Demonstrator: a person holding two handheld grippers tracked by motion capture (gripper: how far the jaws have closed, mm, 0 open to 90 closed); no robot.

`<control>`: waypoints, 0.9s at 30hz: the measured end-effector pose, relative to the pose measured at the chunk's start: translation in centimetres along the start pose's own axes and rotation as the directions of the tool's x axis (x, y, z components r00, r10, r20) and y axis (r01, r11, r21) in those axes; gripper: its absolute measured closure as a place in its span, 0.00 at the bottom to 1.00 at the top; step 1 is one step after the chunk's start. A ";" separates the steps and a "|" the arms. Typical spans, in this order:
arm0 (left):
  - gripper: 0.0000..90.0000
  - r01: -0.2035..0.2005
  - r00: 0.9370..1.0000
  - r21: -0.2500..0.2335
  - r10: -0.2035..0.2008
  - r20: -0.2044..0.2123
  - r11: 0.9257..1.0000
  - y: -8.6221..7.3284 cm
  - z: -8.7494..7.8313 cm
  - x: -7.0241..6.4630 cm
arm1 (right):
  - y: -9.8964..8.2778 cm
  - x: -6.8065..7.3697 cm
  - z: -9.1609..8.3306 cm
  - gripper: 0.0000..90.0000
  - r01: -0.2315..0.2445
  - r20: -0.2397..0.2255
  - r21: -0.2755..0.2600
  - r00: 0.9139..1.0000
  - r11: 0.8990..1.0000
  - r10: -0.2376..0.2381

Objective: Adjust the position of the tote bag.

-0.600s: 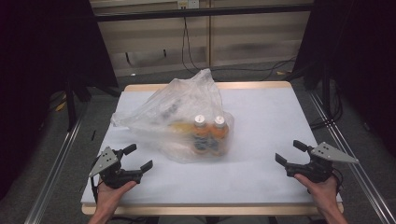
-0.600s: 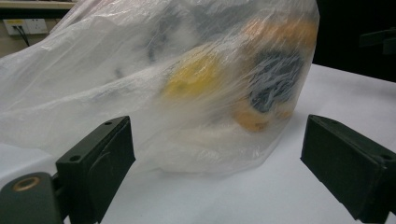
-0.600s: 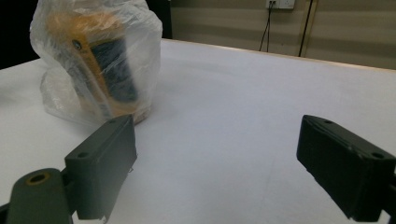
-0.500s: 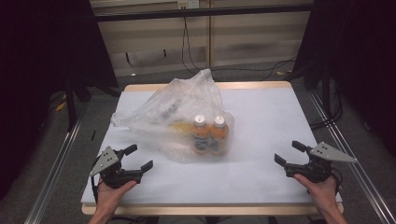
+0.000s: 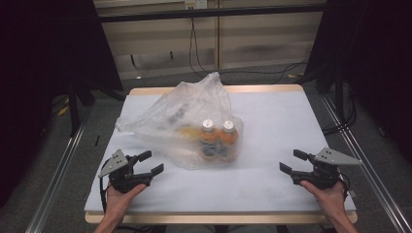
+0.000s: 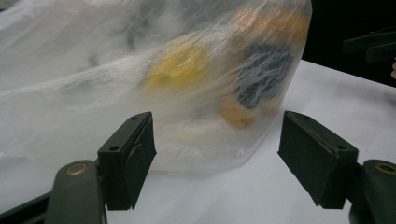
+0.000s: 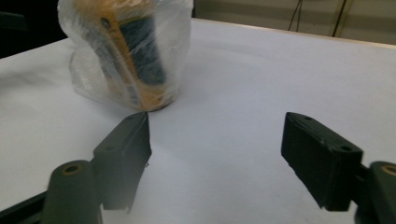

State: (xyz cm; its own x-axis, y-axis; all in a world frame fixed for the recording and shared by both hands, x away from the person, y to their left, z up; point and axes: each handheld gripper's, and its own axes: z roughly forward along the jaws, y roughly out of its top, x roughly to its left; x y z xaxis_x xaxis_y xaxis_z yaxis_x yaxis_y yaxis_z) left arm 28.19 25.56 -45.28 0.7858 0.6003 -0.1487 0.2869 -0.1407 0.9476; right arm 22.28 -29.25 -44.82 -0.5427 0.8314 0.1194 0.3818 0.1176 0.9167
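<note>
Left gripper view: plastic bag (image 6: 140,93) blurs the bottles (image 6: 252,84) inside

- High view: table (image 5: 272,126) lit evenly from above, surroundings left and right nearly black. Image soft, low detail.
- Shadows weak, just a faint one under the plastic bag (image 5: 189,121).
- Left gripper view: bag (image 6: 154,79) hazy, mild glare on film, contents blurred.
- Right gripper view: jaws soft-edged, far background out of focus.

White table (image 5: 272,121), cables (image 5: 197,43) behind
</note>
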 end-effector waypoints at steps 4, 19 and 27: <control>0.30 -0.026 1.000 0.014 0.026 0.001 1.000 0.2 0.4 -0.5 | 0.2 0.2 0.4 0.27 0.003 -0.025 0.011 1.000 1.000 -0.003; 0.41 -0.081 0.994 0.052 0.077 0.080 0.995 2.3 2.1 -1.5 | 0.6 1.1 1.2 0.29 0.040 -0.072 0.026 0.997 0.999 -0.038; 0.42 -0.069 0.994 0.055 0.064 0.085 0.996 4.4 2.6 -1.2 | 0.6 1.4 1.6 0.29 0.048 -0.103 0.039 0.994 0.998 -0.044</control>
State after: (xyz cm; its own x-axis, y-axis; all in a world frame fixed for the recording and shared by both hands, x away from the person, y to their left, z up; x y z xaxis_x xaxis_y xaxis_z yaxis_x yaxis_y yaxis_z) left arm 29.96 22.16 -41.69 0.8465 0.5207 -0.1114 0.2620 -0.2250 0.9385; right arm 22.89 -27.15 -44.73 -0.6331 0.7650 0.1179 0.3843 0.1785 0.9058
